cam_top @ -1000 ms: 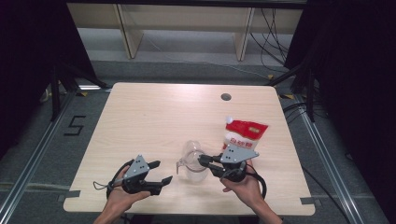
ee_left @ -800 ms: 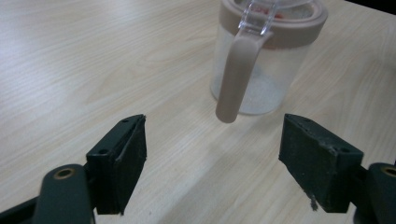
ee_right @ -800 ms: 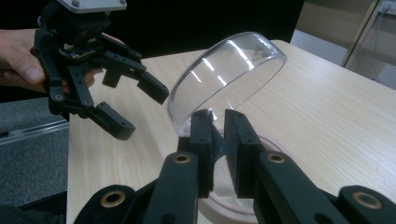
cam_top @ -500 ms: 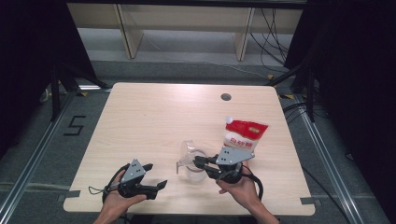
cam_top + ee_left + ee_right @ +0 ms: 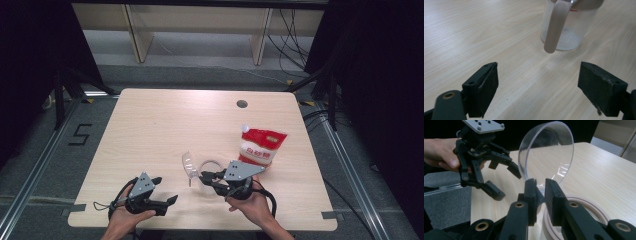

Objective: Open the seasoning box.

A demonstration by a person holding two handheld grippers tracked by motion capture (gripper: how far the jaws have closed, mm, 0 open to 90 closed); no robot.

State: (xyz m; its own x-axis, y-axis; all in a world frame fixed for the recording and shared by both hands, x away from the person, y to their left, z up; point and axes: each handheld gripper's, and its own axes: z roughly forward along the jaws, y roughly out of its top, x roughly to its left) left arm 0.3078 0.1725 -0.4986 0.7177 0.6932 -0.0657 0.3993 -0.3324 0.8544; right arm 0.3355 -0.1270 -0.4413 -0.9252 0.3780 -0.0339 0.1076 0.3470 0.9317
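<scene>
A clear jug with a pale handle and a little white powder in its bottom stands near the table's front. My right gripper is shut on the tab of its round clear lid, which is tipped up on edge above the pinkish rim. In the right gripper view these jaws pinch the tab. My left gripper sits left of the jug. Its jaws have just been opening and stand wide apart, with nothing between them and short of the handle.
A red and white pouch with a white cap lies right of the jug, behind my right hand. A round cable hole is at the table's far side. The front table edge lies close under both hands.
The left gripper's jaws have spread wider and the hand has eased back toward the front edge. The lid has swung a little further left in the right gripper's hold.
</scene>
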